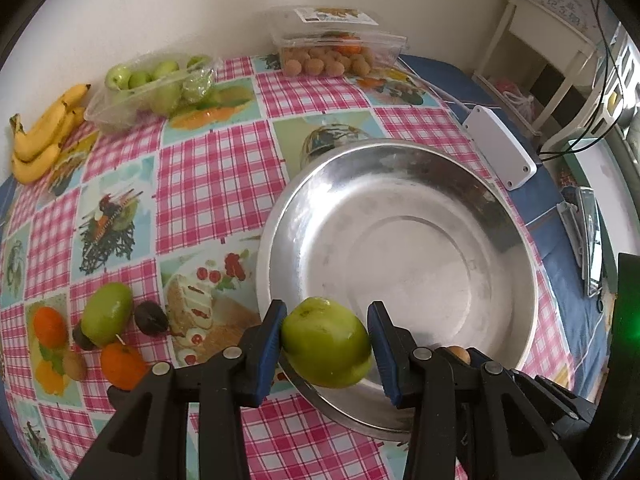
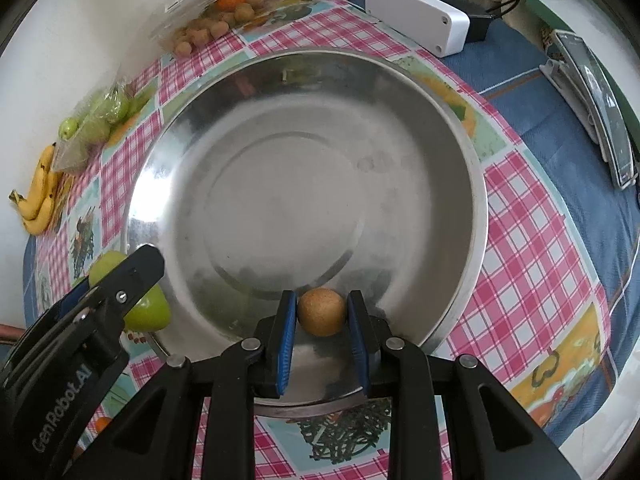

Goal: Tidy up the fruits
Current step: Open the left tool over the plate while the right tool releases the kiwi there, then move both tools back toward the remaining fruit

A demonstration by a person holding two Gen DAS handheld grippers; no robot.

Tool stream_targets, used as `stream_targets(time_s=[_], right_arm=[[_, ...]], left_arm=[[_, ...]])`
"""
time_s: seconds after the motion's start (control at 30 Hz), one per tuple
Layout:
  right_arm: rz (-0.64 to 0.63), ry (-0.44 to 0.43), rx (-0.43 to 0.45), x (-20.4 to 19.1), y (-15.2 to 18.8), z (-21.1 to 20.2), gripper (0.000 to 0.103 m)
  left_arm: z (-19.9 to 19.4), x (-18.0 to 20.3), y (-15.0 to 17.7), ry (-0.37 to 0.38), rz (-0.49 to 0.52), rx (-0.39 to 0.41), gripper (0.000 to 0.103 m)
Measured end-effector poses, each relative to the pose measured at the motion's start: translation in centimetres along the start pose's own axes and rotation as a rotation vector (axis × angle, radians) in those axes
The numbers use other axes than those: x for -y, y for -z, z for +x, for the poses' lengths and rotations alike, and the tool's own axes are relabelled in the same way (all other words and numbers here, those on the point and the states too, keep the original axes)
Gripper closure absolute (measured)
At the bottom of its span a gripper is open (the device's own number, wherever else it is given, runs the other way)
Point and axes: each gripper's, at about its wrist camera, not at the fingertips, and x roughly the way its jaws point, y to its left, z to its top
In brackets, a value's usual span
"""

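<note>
Left gripper (image 1: 327, 344) clamped on a green apple (image 1: 326, 347), blue pads pressed to both sides; fruit held over the near rim of the steel bowl (image 1: 400, 184). From the right wrist view the same apple (image 2: 150, 312) shows behind the left gripper's black finger, at the bowl's left edge.

Right gripper (image 2: 322, 320) closed on a small brown round fruit (image 2: 322, 311), both pads touching it, held low over the near inner wall of the steel bowl (image 2: 304, 80). Bowl holds no loose fruit.

Left of the bowl, on the pink checked tablecloth (image 1: 212, 168): loose green apple (image 1: 107, 313), two oranges (image 1: 122, 365), a dark fruit (image 1: 151, 317) and a kiwi (image 1: 75, 366), clustered close together.

Farther back, by the wall: bunch of bananas (image 1: 44, 132) at far left; beside it an open plastic tray of green apples (image 1: 148, 88); further right a clear clamshell box (image 1: 336, 46) with small tan round fruits and something orange inside.

Right of the bowl, a white rectangular box (image 1: 500, 146) lies on blue cloth (image 2: 552, 120). Phone on a stand (image 2: 596, 108) at the far right edge.
</note>
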Motion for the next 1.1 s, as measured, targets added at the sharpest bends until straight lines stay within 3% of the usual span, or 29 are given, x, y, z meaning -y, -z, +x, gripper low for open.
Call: stream_targets(time_s=[0.17,0.3,0.33,0.37,0.47,0.57,0.73,0.8,0.93,1.1], right_arm=[[-0.014,-0.01,-0.003,-0.4,-0.1,-0.2,0.073],[-0.027,-0.005,0.016,-0.5,0.3,-1.0,0.056],[-0.027,-0.005,0.022,-0.5,0.3,-1.3,0.055],[-0.027,-0.005,0.025,-0.5,0.3,-1.4,0.051],[-0.034,0.001,0.034,-0.5,0.4,-1.7,0.033],[-0.052,0.002,0.042,-1.2,0.5,-2.0,0.024],[-0.077,0.002,0.051,-1.4,1.0,-2.8,0.02],[-0.083,0.0,0.058,-1.5,1.3,-3.1,0.007],[-0.089,-0.01,0.067,-1.6,1.5,-3.4,0.004],[-0.123,-0.017,0.084,-2.4,1.9,-3.9,0.002]], left_arm=[[-0.4,0.2,-0.1,0.01,0.007,0.004,0.058],[-1.4,-0.2,0.0,0.007,0.002,0.015,0.057],[-1.6,-0.4,0.0,-0.002,0.0,0.02,0.054],[-1.9,-0.6,0.0,-0.015,-0.004,0.023,0.045],[-2.7,-1.9,0.2,-0.055,-0.031,0.039,0.035],[-3.0,-3.9,0.4,-0.111,-0.076,0.037,0.023],[-3.4,-7.2,1.3,-0.191,-0.147,0.036,0.005],[-3.6,-8.7,1.8,-0.226,-0.172,0.048,0.0],[-4.2,-11.4,3.0,-0.293,-0.197,0.066,0.0],[-4.8,-14.4,5.3,-0.327,-0.235,0.096,0.0]])
